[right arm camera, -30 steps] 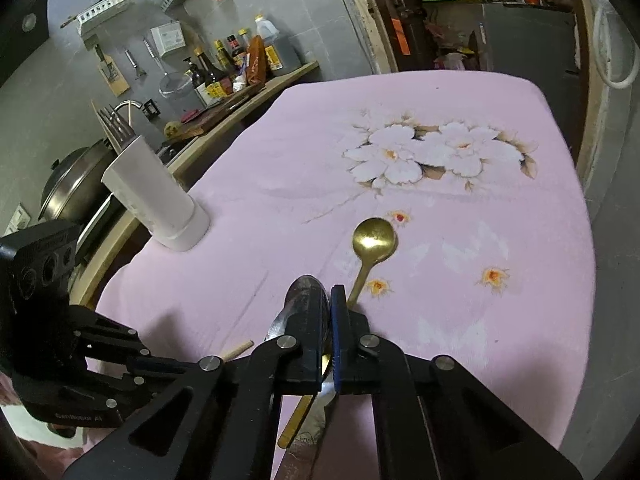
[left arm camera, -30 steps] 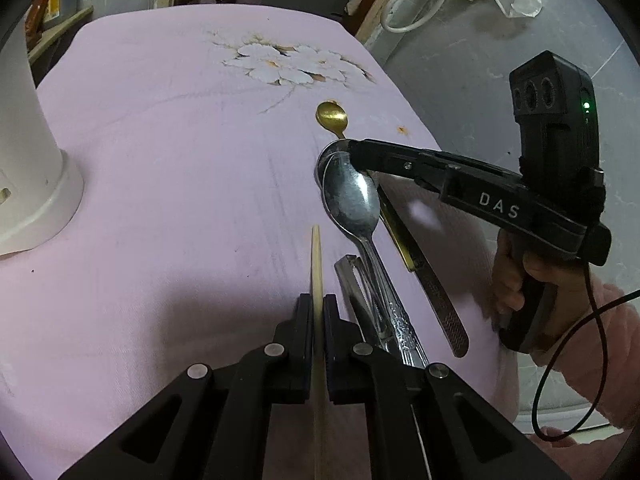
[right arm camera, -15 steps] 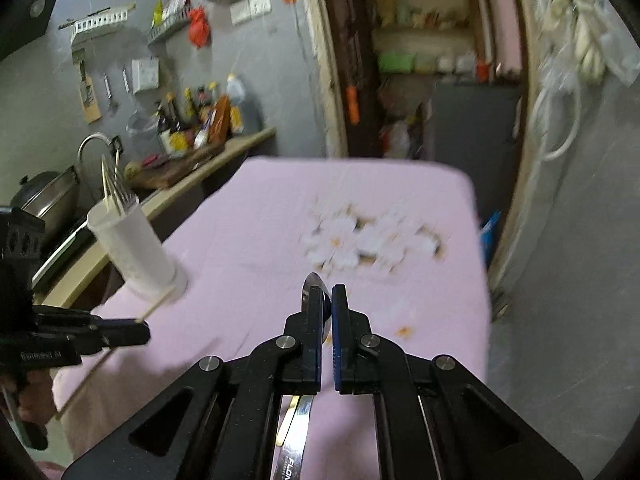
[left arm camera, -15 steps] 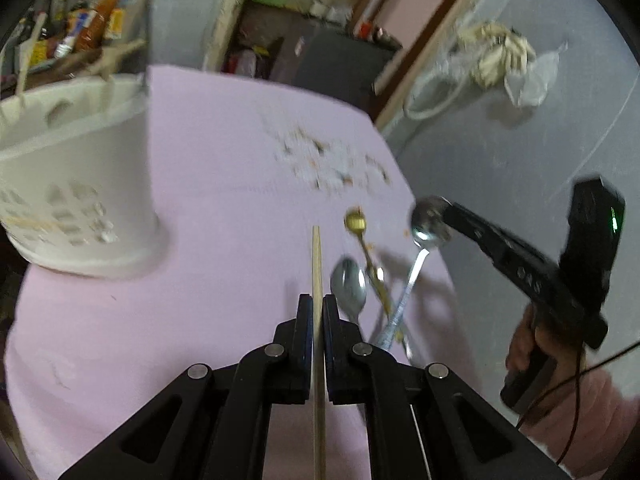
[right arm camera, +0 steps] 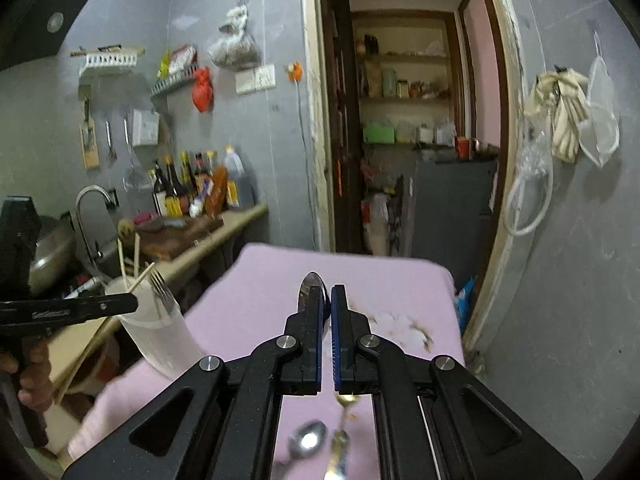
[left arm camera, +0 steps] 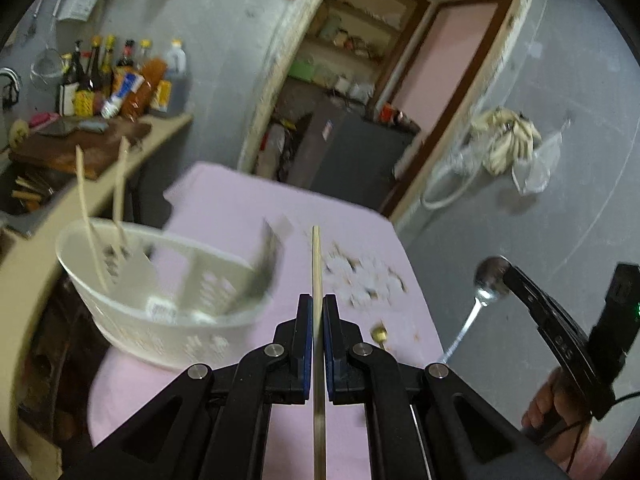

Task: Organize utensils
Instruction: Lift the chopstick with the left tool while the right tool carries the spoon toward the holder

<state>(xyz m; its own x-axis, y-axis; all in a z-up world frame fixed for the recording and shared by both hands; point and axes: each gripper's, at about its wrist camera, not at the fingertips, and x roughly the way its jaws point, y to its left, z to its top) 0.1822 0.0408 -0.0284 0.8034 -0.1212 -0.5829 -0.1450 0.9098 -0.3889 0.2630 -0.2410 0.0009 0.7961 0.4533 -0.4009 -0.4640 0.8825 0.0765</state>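
My left gripper (left arm camera: 316, 304) is shut on a wooden chopstick (left arm camera: 317, 264) and holds it in the air just right of the white utensil holder (left arm camera: 168, 312), which has two chopsticks (left arm camera: 88, 224) and a fork in it. My right gripper (right arm camera: 325, 294) is shut on a silver spoon (right arm camera: 310, 282), lifted above the pink table; the spoon also shows in the left wrist view (left arm camera: 490, 278). In the right wrist view the holder (right arm camera: 156, 332) stands at the left with the left gripper (right arm camera: 132, 302) beside it.
A silver spoon (right arm camera: 308, 442) and a gold spoon (right arm camera: 340, 448) lie on the pink flowered cloth (right arm camera: 260, 280) below my right gripper. A counter (right arm camera: 192, 236) with bottles and a sink runs along the left. A grey wall is at the right.
Both grippers have risen off the table. The left one has carried the chopstick up beside the holder. The right one has lifted the silver spoon clear of the cloth.
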